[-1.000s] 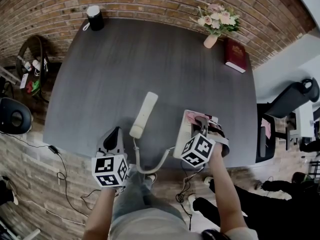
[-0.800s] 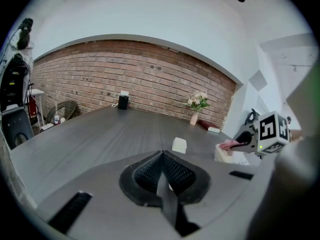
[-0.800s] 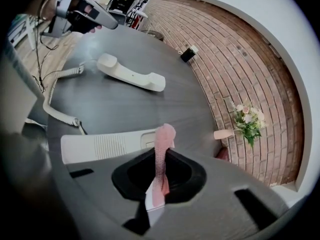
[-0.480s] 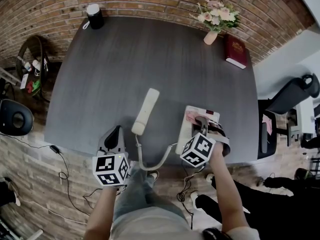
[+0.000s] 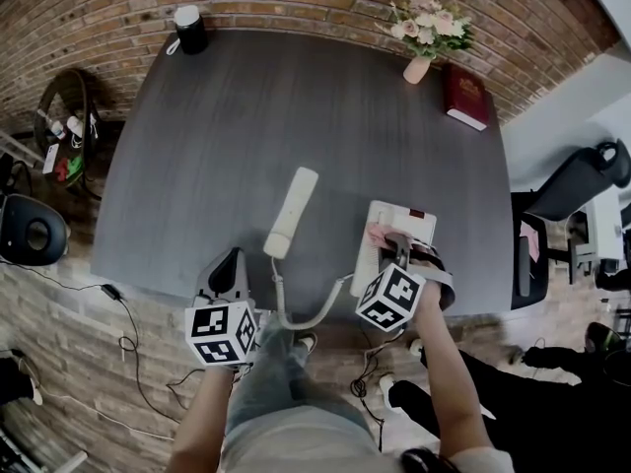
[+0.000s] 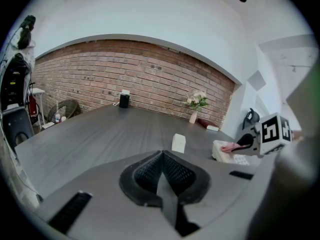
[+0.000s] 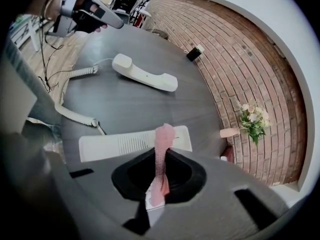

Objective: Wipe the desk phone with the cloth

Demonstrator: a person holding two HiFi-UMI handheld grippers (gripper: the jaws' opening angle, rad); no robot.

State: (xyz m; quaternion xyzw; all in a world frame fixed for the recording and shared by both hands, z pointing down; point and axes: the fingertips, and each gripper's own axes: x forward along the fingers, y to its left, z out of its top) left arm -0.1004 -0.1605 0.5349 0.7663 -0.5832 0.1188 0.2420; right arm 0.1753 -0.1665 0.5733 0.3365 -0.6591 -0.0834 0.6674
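The white desk phone base (image 5: 404,227) sits near the table's front edge at the right. Its handset (image 5: 290,212) lies off the cradle to the left, joined by a coiled cord (image 5: 306,315). My right gripper (image 5: 398,244) is shut on a pink cloth (image 7: 163,141) and holds it over the phone base (image 7: 120,144). The cloth (image 5: 379,232) shows at the base's near left part. My left gripper (image 5: 229,269) hovers at the front edge left of the cord, jaws shut with nothing between them. The handset (image 7: 144,74) also lies beyond the base.
A vase of flowers (image 5: 424,37) and a dark red book (image 5: 465,97) stand at the far right of the dark table (image 5: 246,116). A black cylinder with a white top (image 5: 189,28) stands at the far left corner. A black office chair (image 5: 577,190) is right of the table.
The right gripper with the cloth has shifted slightly over the phone base. The left gripper has stayed in place.
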